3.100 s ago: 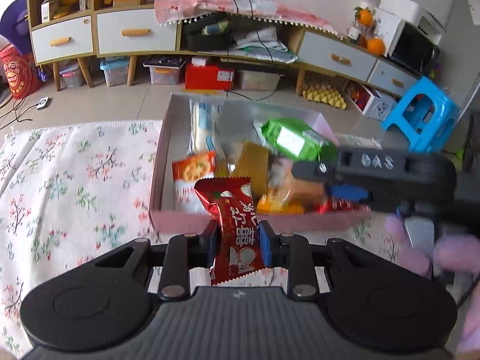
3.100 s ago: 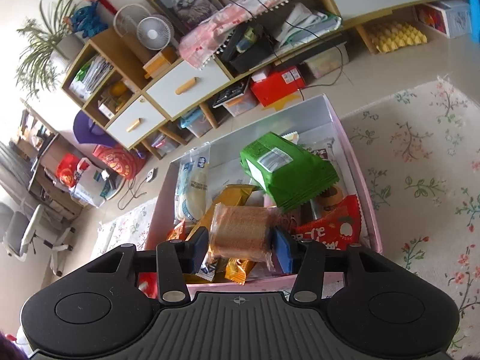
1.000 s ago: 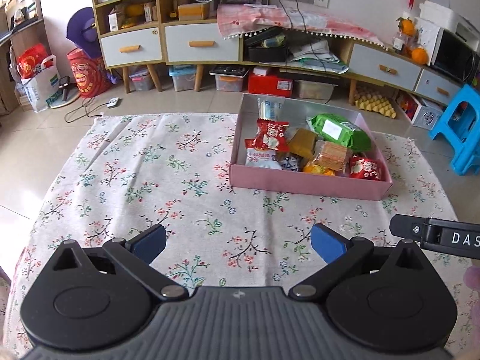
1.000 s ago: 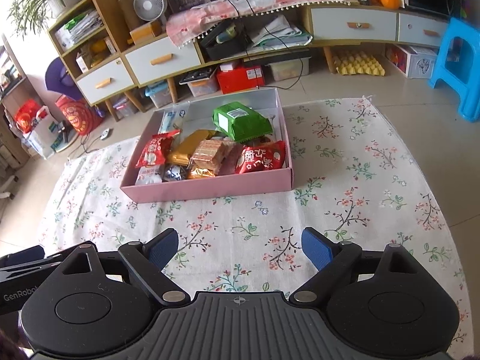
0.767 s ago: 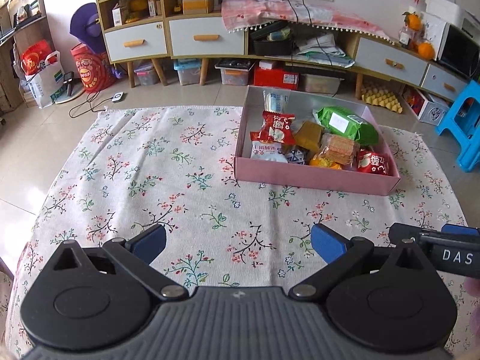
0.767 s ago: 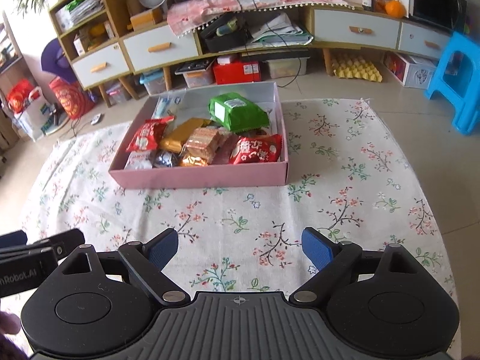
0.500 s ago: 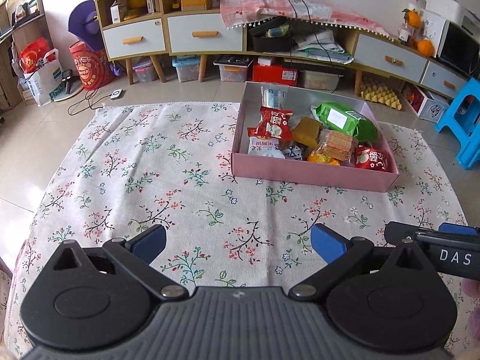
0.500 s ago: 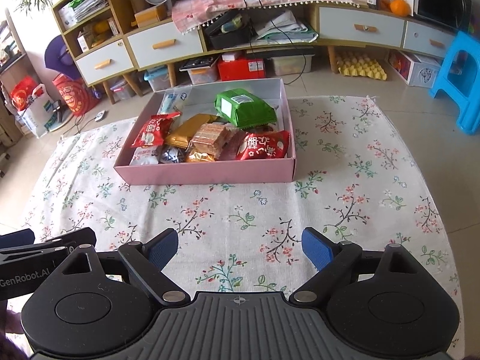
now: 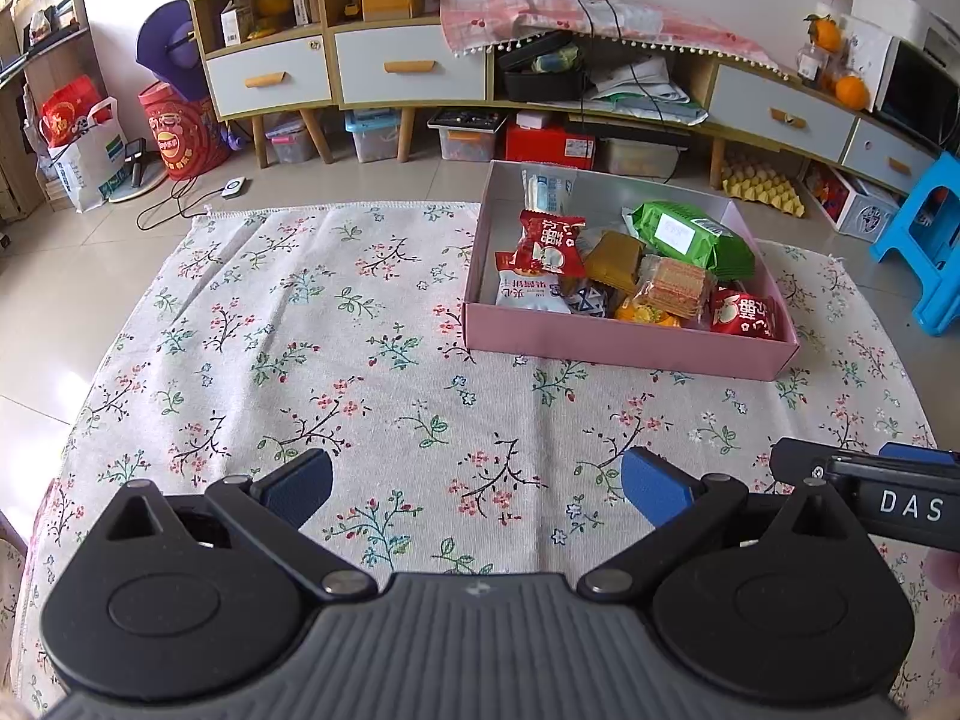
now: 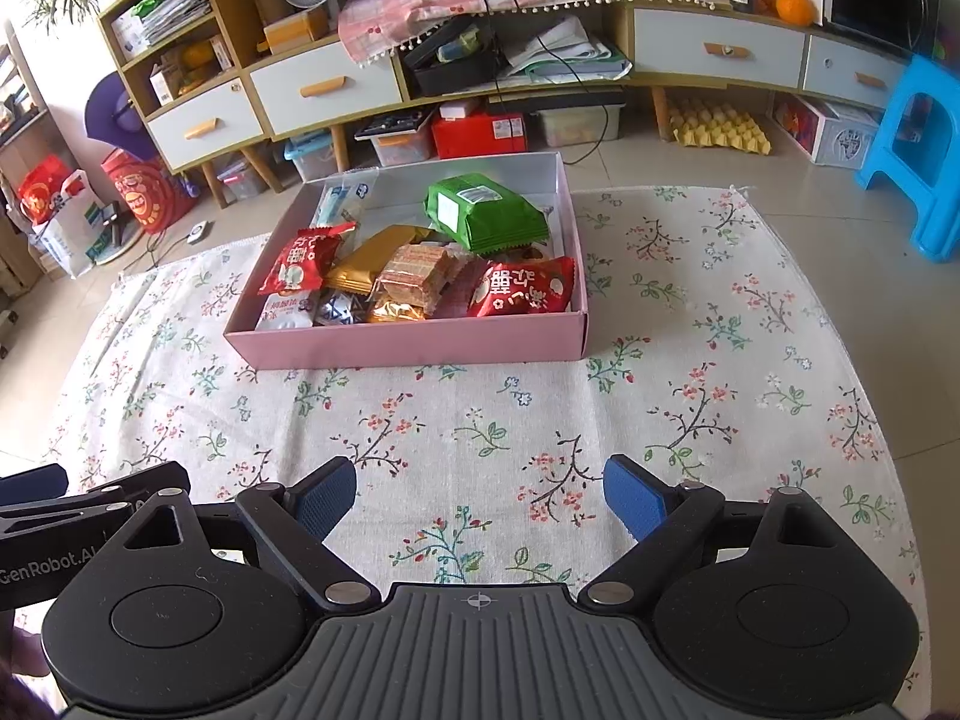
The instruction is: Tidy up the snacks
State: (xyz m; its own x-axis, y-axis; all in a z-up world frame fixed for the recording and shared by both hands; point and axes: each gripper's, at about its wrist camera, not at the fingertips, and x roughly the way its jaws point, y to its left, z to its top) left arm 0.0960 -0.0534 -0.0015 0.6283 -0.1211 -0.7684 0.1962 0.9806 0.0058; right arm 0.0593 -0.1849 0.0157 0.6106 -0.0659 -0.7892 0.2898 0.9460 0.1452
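Note:
A pink box (image 9: 624, 339) (image 10: 408, 348) stands on the floral tablecloth, holding several snacks: a green pack (image 9: 696, 237) (image 10: 486, 213), two red packets (image 9: 549, 243) (image 9: 744, 313) (image 10: 303, 261) (image 10: 528, 288), a gold packet (image 10: 375, 258), a wafer pack (image 9: 675, 287) (image 10: 417, 276). My left gripper (image 9: 477, 483) is open and empty, well short of the box. Equally far back, my right gripper (image 10: 480, 492) hangs open and empty over the cloth. Each gripper shows at the other view's edge.
The floral tablecloth (image 9: 336, 372) (image 10: 690, 360) spreads around the box. Beyond the table are a low cabinet with drawers (image 9: 408, 69), storage bins on the floor, a blue stool (image 10: 918, 138) at the right and bags (image 9: 84, 144) at the left.
About three seconds ago each gripper held a snack over the box; both now stand open, empty and pulled back. Over the last second the views only shift slightly.

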